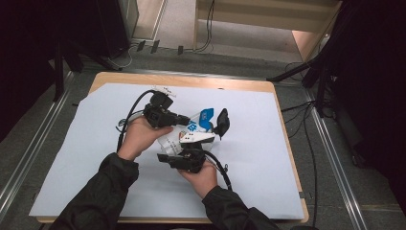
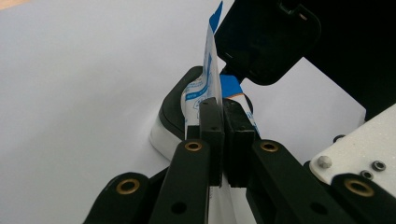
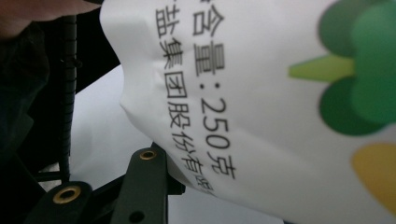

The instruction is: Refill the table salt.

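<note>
A white bag [image 1: 189,128] with blue print is held up over the table between my two grippers. My left gripper [image 1: 186,120] is shut on the bag's thin upper edge [image 2: 211,79], pads pressed together on the film. My right gripper [image 1: 184,144] comes from below and grips the bag's body. In the right gripper view the bag [image 3: 261,93] shows black print and green and yellow graphics. It hides one finger, and the other finger [image 3: 144,186] lies against its side.
A black rounded lid-like piece [image 1: 222,122] stands just right of the bag, and it appears close behind the bag [image 2: 266,37]. A black-and-white rounded base [image 2: 170,116] lies under it. A pale sheet [image 1: 268,158] covers the wooden table [image 1: 282,103].
</note>
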`<state>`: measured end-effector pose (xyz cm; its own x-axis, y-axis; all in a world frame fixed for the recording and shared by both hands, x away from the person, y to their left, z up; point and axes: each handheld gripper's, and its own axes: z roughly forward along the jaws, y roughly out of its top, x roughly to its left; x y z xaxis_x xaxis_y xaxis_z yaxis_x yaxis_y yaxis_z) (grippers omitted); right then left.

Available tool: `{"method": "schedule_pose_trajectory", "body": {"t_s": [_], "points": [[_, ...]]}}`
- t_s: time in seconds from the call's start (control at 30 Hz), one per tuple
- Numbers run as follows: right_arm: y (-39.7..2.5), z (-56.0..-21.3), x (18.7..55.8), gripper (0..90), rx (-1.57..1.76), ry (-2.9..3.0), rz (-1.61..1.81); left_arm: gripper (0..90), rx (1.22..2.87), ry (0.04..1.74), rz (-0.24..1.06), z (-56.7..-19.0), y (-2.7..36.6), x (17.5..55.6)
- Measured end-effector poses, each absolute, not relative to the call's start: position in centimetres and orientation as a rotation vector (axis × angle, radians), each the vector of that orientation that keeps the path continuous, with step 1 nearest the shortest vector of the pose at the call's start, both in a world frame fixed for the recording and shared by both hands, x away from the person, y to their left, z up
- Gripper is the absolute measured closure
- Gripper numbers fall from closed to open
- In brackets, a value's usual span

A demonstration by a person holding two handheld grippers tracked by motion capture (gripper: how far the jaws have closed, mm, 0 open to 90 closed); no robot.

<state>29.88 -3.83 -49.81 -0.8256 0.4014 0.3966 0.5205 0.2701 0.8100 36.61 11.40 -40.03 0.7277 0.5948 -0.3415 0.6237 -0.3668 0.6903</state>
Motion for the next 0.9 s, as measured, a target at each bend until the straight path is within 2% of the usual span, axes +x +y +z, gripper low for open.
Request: {"method": "schedule_pose_trajectory", "body": {"t_s": [0.9], "points": [[-4.3,-50.9,29.9,66.3,-0.889,-2.504,-1.563,85.5,2.103,0.925,-0.086,-40.9,11.1,36.9]]}}
